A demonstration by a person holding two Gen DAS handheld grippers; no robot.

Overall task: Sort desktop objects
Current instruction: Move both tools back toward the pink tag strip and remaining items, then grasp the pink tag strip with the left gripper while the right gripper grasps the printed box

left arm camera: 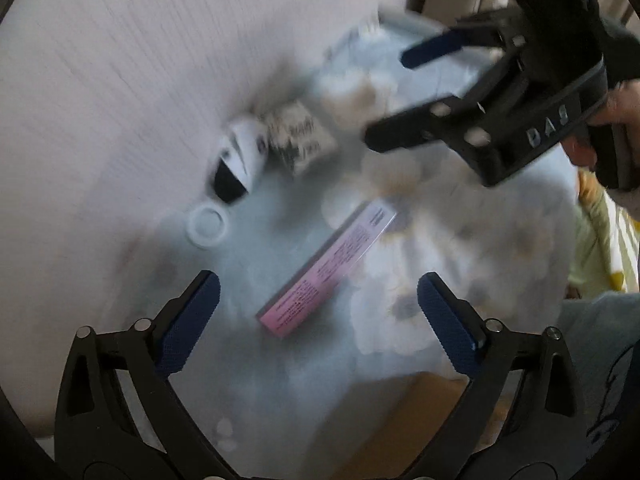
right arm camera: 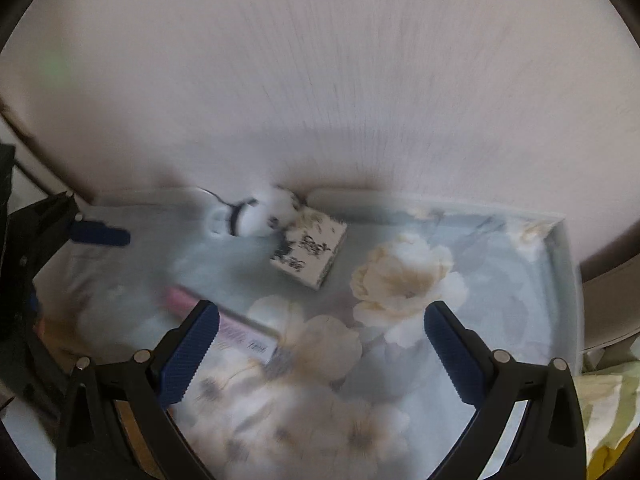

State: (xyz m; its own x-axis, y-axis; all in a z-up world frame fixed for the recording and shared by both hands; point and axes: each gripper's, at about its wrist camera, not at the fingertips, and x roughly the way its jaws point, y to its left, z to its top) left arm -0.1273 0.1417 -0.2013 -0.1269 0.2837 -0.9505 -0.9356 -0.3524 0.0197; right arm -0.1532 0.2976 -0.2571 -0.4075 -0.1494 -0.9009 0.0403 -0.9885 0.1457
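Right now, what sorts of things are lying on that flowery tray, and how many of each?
Boxes: 2, a long pink box and a small white patterned box.
Round white lid or cap: 1.
White bottle-like item with black markings, blurred: 1.
Total: 4, all on the floral tray.

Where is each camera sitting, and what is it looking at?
Left wrist view: sits on the left gripper, looking steeply down at the long pink box; its blue-padded fingers, the right gripper and a hand show.
Right wrist view: sits on the right gripper, looking down at the flowered blue tray; the left gripper's blue pad shows at the left edge.
Both share the pink box, tray and small patterned white box.
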